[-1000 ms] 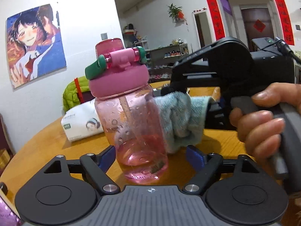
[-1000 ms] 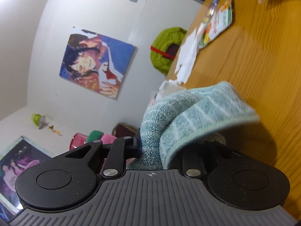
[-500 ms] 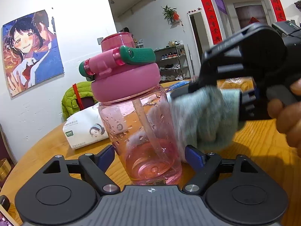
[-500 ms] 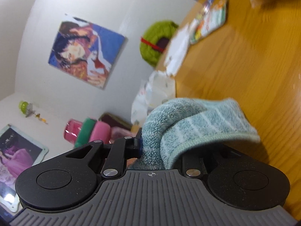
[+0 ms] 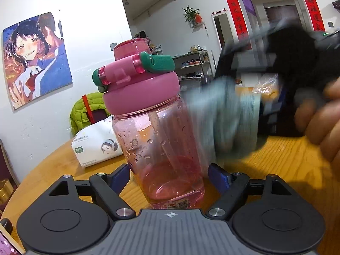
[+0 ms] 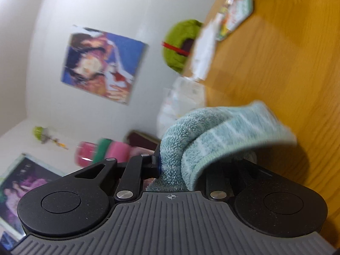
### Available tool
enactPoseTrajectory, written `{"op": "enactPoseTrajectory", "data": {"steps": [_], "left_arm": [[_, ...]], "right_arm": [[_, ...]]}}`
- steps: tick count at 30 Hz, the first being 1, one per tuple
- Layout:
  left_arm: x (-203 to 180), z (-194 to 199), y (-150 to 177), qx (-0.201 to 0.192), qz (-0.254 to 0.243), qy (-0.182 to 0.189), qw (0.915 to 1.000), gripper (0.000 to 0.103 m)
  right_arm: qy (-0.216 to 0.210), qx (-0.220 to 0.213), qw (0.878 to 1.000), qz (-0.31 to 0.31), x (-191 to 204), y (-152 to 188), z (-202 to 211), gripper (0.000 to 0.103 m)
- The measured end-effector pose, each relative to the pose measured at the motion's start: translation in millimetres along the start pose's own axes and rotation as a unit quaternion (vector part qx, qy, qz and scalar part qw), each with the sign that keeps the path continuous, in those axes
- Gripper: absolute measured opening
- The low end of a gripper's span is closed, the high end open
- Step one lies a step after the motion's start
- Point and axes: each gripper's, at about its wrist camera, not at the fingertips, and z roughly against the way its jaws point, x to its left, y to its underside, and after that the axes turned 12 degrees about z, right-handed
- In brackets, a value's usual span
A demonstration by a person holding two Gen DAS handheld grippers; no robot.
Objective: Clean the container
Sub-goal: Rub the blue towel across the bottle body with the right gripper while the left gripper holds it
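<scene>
White walls, anime poster [image 5: 36, 59] hung left; round wooden tabletop [image 5: 282, 161]; shoe shelf [image 5: 191, 65] beyond; red banners [image 5: 235, 19] flanking a doorway; green jacket [image 5: 87, 110] on chair.

The left claw [image 5: 169, 175] stands open, its blue-tipped fingers [image 5: 216, 177] spread at 9 and 3 o'clock, level and low. The right claw [image 6: 180, 165] is rolled sideways, jaws clamped tight. Seen from the left wrist, the right hand [image 5: 318, 119] grips its handle at 3 o'clock, motion-blurred.

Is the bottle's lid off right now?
No, the pink lid sits closed on top of the bottle, which stands upright on the table.
</scene>
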Motion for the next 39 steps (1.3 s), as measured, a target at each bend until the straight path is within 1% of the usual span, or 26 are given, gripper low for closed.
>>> {"op": "enactPoseTrajectory", "data": {"steps": [2,3,5,6,8,10,12,15,16,18,20,21,22,23,25,27,28,29,31,32,33,35,36,37,38,39], "left_arm": [[0,0,0,0.0,0.0,-0.001,1.0,0.078],[0,0,0,-0.001,0.0,-0.001,1.0,0.078],[1,0,0,-0.001,0.002,0.0,1.0,0.078],[2,0,0,-0.001,0.003,0.001,1.0,0.078],[2,-1,0,-0.002,0.004,0.001,1.0,0.078],[2,-1,0,-0.002,0.003,0.0,1.0,0.078],[1,-2,0,-0.002,0.003,0.0,1.0,0.078],[2,-3,0,-0.002,0.005,0.0,1.0,0.078],[2,-3,0,-0.003,0.005,0.001,1.0,0.078],[1,-3,0,-0.003,0.005,0.0,1.0,0.078],[1,-3,1,-0.003,0.004,0.0,1.0,0.078],[1,-4,1,-0.003,0.004,-0.001,1.0,0.078],[2,-4,1,-0.003,0.005,0.0,1.0,0.078],[2,-4,1,-0.003,0.005,0.0,1.0,0.078],[2,-4,1,-0.004,0.005,0.0,1.0,0.078],[2,-4,1,-0.003,0.004,-0.001,1.0,0.079],[1,-4,1,-0.003,0.003,-0.002,1.0,0.079],[1,-4,1,-0.003,0.003,-0.002,1.0,0.079],[2,-4,1,-0.004,0.004,-0.001,1.0,0.079],[2,-3,1,-0.004,0.004,-0.001,1.0,0.079],[2,-3,1,-0.003,0.004,-0.001,1.0,0.079],[3,-3,0,-0.003,0.007,0.0,1.0,0.079],[3,-2,0,-0.002,0.011,0.001,0.9999,0.079],[3,-2,0,-0.001,0.014,0.002,0.9999,0.079],[3,-1,-1,-0.001,0.015,0.001,0.9999,0.079],[3,-1,0,-0.001,0.014,0.0,0.9999,0.079]], "right_arm": [[-0.076,-0.029,0.997,-0.009,6,-2,10,0.026],[-0.102,-0.037,0.994,-0.013,7,-1,12,0.026],[-0.11,-0.032,0.993,-0.031,3,2,9,0.025],[-0.097,-0.022,0.994,-0.046,-2,4,4,0.025],[-0.055,-0.008,0.996,-0.072,-13,8,-3,0.025],[0.021,0.027,0.996,-0.077,-21,10,-12,0.025],[0.093,0.057,0.991,-0.072,-28,14,-20,0.025],[0.107,0.063,0.991,-0.056,-26,13,-22,0.025],[0.097,0.057,0.992,-0.048,-22,12,-20,0.025],[0.025,0.022,0.998,-0.046,-14,7,-13,0.025],[-0.052,-0.009,0.997,-0.047,-7,2,-5,0.025],[-0.078,-0.016,0.996,-0.05,-4,0,-3,0.025],[-0.088,-0.016,0.995,-0.05,-3,-1,-3,0.025],[-0.083,-0.011,0.995,-0.05,-3,0,-5,0.025],[-0.046,0.002,0.997,-0.063,-10,4,-12,0.025],[0.021,0.032,0.997,-0.073,-19,6,-20,0.025],[0.062,0.051,0.994,-0.074,-23,7,-25,0.025],[0.09,0.064,0.991,-0.073,-26,8,-28,0.025],[0.102,0.067,0.99,-0.064,-26,7,-29,0.025],[0.099,0.064,0.992,-0.052,-23,6,-28,0.026],[0.08,0.053,0.994,-0.045,-18,5,-26,0.026],[0.009,0.021,0.999,-0.047,-12,0,-20,0.026],[-0.033,0.006,0.998,-0.051,-9,-2,-16,0.026],[-0.063,-0.004,0.997,-0.054,-7,-2,-13,0.026],[-0.087,-0.008,0.995,-0.057,-4,-3,-12,0.026],[-0.093,-0.008,0.994,-0.058,-3,-2,-13,0.026]]}}
